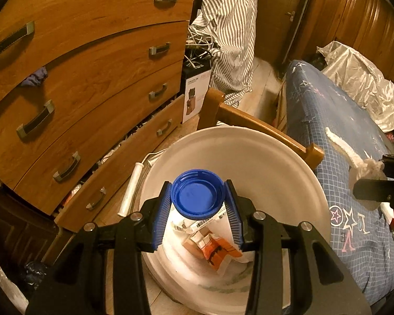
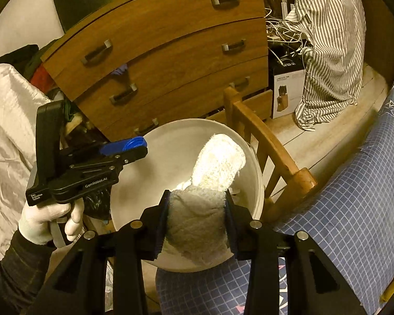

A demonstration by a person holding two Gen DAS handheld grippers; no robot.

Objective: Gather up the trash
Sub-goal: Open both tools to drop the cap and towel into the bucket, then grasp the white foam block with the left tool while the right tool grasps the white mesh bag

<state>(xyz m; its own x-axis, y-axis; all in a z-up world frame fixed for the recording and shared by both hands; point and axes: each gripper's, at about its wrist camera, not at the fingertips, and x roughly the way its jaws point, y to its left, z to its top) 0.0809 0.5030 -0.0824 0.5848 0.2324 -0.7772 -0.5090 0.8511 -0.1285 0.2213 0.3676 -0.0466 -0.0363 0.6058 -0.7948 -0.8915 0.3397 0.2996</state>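
Note:
My left gripper [image 1: 198, 199] is shut on a blue bottle cap [image 1: 197, 195] and holds it over the white bucket [image 1: 249, 152]. Wrappers and an orange packet [image 1: 218, 249] lie at the bucket's bottom. My right gripper [image 2: 197, 204] is shut on a white sock [image 2: 215, 168] that sticks out over the bucket [image 2: 170, 147]. In the right wrist view the left gripper [image 2: 134, 147] is at the bucket's left rim with the cap [image 2: 136, 141] showing. In the left wrist view the right gripper [image 1: 380, 178] is at the right edge with the sock [image 1: 365, 168].
A wooden chest of drawers [image 1: 92, 65] stands behind the bucket, its lowest drawers ajar. A wooden chair frame [image 2: 265, 141] is right of the bucket. A blue patterned bed cover [image 1: 341, 131] lies to the right, with a plastic sheet [image 1: 359, 78]. A striped shirt [image 2: 328, 39] hangs at the back.

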